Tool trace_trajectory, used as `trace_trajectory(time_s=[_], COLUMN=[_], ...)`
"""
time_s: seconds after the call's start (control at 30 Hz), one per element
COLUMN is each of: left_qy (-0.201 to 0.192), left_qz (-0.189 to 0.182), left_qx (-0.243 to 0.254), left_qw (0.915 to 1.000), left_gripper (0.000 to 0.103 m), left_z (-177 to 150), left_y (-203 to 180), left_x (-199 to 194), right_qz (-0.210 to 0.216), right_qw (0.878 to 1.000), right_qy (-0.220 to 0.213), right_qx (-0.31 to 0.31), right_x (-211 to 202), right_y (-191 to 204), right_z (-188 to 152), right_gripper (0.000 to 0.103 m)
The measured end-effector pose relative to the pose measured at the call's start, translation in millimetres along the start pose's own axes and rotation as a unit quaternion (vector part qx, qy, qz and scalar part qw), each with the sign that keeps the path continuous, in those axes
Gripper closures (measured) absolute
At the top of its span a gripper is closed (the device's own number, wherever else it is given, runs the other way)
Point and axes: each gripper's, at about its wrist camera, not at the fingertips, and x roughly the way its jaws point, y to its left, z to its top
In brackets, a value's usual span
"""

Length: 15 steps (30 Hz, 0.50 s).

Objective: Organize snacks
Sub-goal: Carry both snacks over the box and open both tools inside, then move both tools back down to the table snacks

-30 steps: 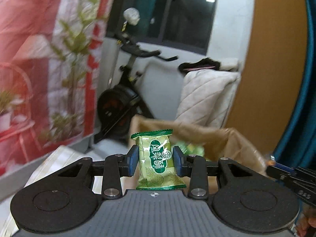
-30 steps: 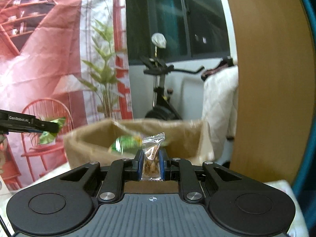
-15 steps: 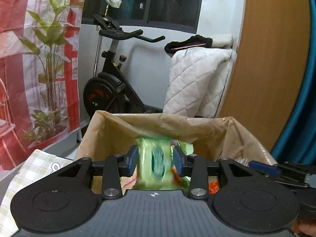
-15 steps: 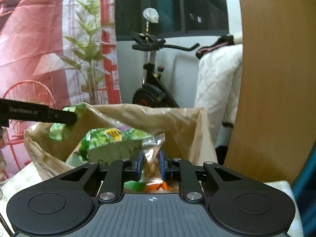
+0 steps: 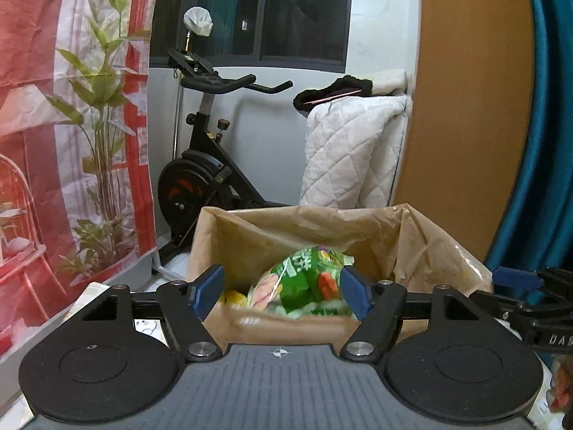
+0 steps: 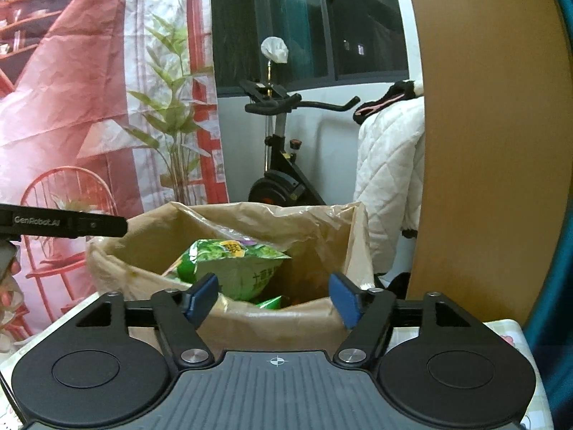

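Brown paper bag (image 5: 412, 240) holding a green snack packet (image 5: 304, 283) (others lie beneath); left gripper (image 5: 281, 290) and right gripper (image 6: 274, 295) hover at its near rim, jaws spread apart, gripping nothing.

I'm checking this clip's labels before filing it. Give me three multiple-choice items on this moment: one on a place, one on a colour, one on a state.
1. Where is the big green snack bag?
A. Inside the brown paper bag
B. On the exercise bike
C. Between the right gripper's fingers

2. What colour are the pads on the left gripper?
A. Red
B. Blue
C. White

3. What state is the right gripper in?
A. Shut on a snack
B. Open and empty
C. Out of view

Answers: 1 A, the packet sits below the bag's rim. 2 B, both pads show blue. 3 B, the jaws stand wide apart with nothing between them.
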Motion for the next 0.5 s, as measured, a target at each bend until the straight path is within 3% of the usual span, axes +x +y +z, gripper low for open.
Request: trace_trajectory(time_s=[0.07, 0.17, 0.27, 0.5], left_qy=[-0.001, -0.004, -0.007, 0.0], left_qz=[0.001, 0.002, 0.009, 0.034], left_qx=[0.002, 0.002, 0.011, 0.008], left_qw=[1.0, 1.0, 0.9999, 0.9994], left_gripper=[0.028, 0.018, 0.017, 0.013], left_z=[-5, -16, -27, -50], left_y=[0, 0, 0, 4], left_x=[-12, -31, -45, -63], right_qz=[-0.002, -0.006, -0.01, -0.02], right_qw=[1.0, 1.0, 1.0, 0.999], right_qy=[-0.002, -0.01, -0.008, -0.004], right_qx=[0.005, 0.012, 0.009, 0.025], right_x=[-10, -25, -36, -50], right_y=[0, 1, 2, 8], right_z=[-2, -8, -18, -48], right_gripper=[0.025, 0.01, 0.001, 0.001])
